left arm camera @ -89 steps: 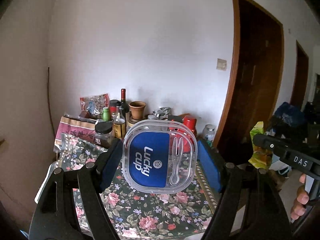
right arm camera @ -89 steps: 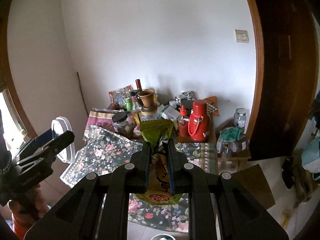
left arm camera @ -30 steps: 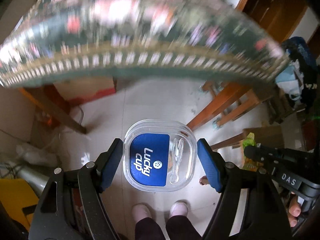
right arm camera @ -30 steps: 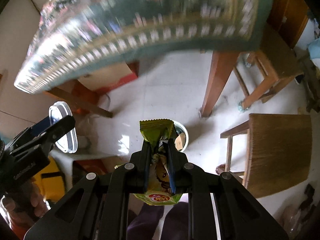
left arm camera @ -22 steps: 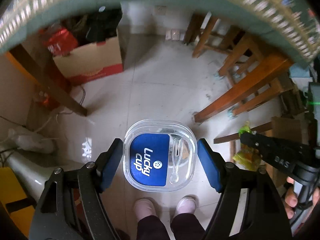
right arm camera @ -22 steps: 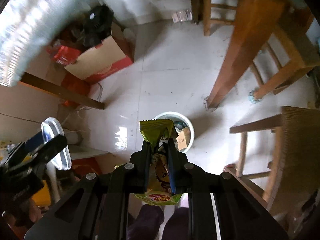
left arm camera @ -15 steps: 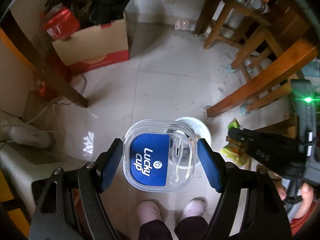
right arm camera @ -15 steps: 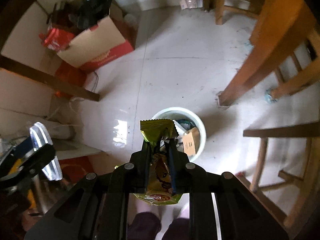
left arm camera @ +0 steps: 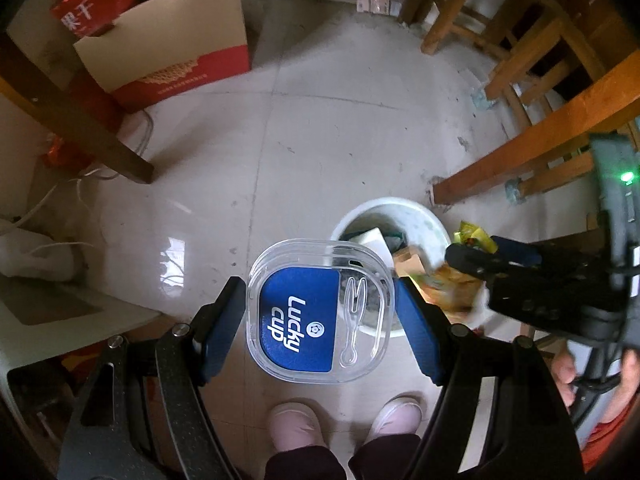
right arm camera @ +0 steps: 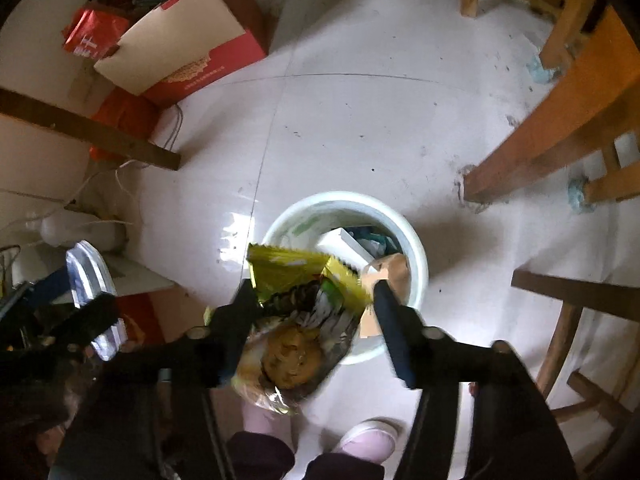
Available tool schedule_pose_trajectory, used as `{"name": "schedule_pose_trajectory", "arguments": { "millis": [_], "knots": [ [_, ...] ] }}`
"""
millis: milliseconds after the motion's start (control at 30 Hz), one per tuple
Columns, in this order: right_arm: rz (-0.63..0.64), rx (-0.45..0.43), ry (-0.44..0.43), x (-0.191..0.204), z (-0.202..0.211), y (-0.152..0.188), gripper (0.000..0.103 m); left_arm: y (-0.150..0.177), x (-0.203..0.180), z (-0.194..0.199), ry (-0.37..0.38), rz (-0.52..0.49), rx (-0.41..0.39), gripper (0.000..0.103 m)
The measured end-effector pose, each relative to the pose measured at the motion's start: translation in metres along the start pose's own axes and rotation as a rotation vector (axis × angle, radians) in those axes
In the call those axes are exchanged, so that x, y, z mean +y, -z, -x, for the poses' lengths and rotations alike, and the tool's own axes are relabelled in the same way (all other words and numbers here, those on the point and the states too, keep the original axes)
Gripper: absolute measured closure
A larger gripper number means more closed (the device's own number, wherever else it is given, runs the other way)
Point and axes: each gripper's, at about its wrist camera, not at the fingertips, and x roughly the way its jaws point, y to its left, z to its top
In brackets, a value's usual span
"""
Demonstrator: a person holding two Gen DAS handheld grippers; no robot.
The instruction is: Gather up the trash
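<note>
My left gripper (left arm camera: 320, 312) is shut on a clear plastic lid with a blue "Lucky cup" label (left arm camera: 318, 312), held above the floor just left of a white trash bin (left arm camera: 430, 216). My right gripper (right arm camera: 312, 296) is open wide above the bin (right arm camera: 416, 256). A yellow-green snack bag (right arm camera: 296, 320) hangs loose between its fingers, tilted over the bin's near rim. The bin holds a white box, a brown carton and other waste. The right gripper and bag also show in the left wrist view (left arm camera: 472, 256).
A red and tan cardboard box (right arm camera: 180, 48) stands on the tiled floor at the back left. Wooden table and chair legs (right arm camera: 560, 120) stand to the right. My feet (left arm camera: 296, 420) are just below the bin. Cables and a white bag lie at left.
Both grippers swung down from the table to the floor and came over the bin. My right gripper has opened and the snack bag has come loose. The left still holds the lid.
</note>
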Motion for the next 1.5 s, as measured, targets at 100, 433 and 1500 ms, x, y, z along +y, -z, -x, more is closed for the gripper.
{"name": "schedule_pose_trajectory", "arguments": {
  "millis": [100,433,1500],
  "knots": [
    [-0.043,-0.001,-0.027,-0.012,0.008,0.003,0.045,-0.003,-0.012,-0.01,0.035,-0.017,0.03,0.028],
    [-0.099,-0.104,0.06,-0.027,0.071,0.017,0.045,-0.017,-0.054,-0.04,0.19,-0.014,0.177,0.027],
    [0.148,-0.639,0.048,0.104,0.529,0.084,0.045,0.001,-0.089,0.537,0.08,-0.028,-0.495,0.027]
  ]
}}
